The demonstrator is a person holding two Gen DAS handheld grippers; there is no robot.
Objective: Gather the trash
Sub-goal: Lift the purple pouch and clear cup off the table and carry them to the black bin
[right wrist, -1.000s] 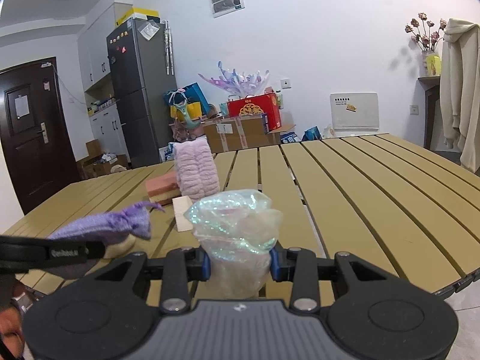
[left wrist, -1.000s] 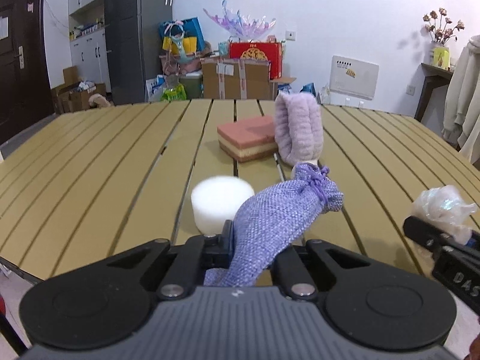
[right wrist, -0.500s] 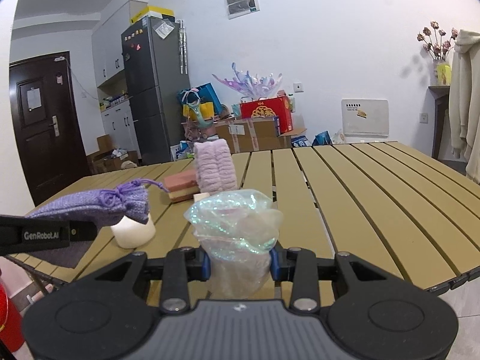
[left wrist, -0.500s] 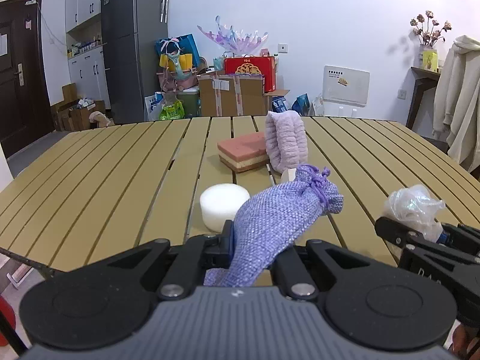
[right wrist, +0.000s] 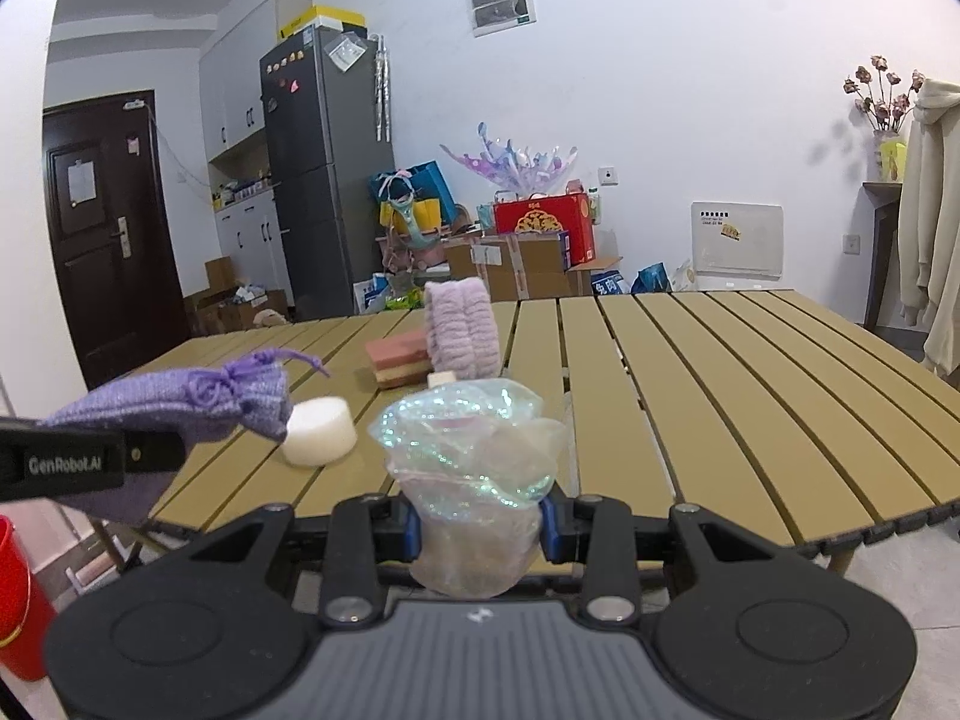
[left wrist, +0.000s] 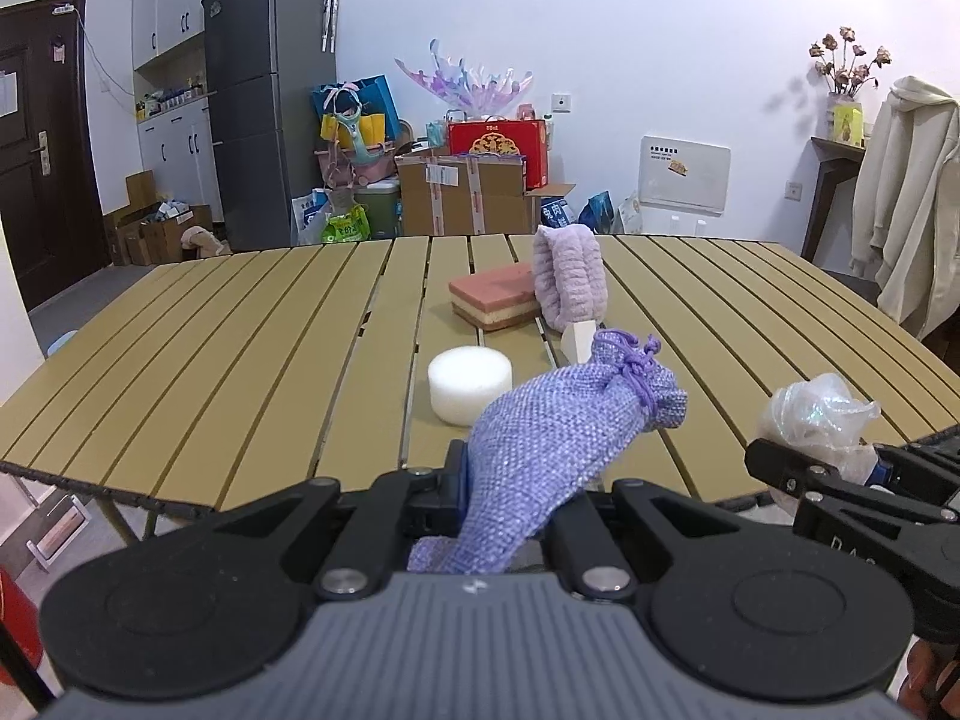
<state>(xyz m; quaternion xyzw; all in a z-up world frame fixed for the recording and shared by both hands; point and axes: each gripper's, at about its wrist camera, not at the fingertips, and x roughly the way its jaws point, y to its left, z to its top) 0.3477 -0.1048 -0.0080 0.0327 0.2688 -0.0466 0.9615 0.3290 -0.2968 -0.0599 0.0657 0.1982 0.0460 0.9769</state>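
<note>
The purple woven cloth pouch with a tied drawstring [left wrist: 558,432] is pinched tight in the left gripper [left wrist: 510,498]. It sticks up and forward, out over the near edge of the yellow slatted table [left wrist: 240,360]. In the right wrist view the same pouch [right wrist: 180,402] shows at nine o'clock, up off the table.

The crumpled shiny clear plastic bag [right wrist: 474,468] is squeezed in the right gripper [right wrist: 477,531]. The two blue pads press on its sides. It too is held up at the near edge of the table. From the left wrist camera the bag [left wrist: 816,414] sits at three o'clock.

On the table, just past the pouch at twelve o'clock, sits a white round foam puck [left wrist: 470,383]. Farther back lies a pink and tan sponge block [left wrist: 495,295]. A fuzzy lilac cloth roll [left wrist: 570,285] stands upright, touching the sponge on its right. A small cream wedge [left wrist: 579,341] lies just in front of the roll.

A red bucket [right wrist: 15,588] stands on the floor at eight o'clock in the right wrist view.
</note>
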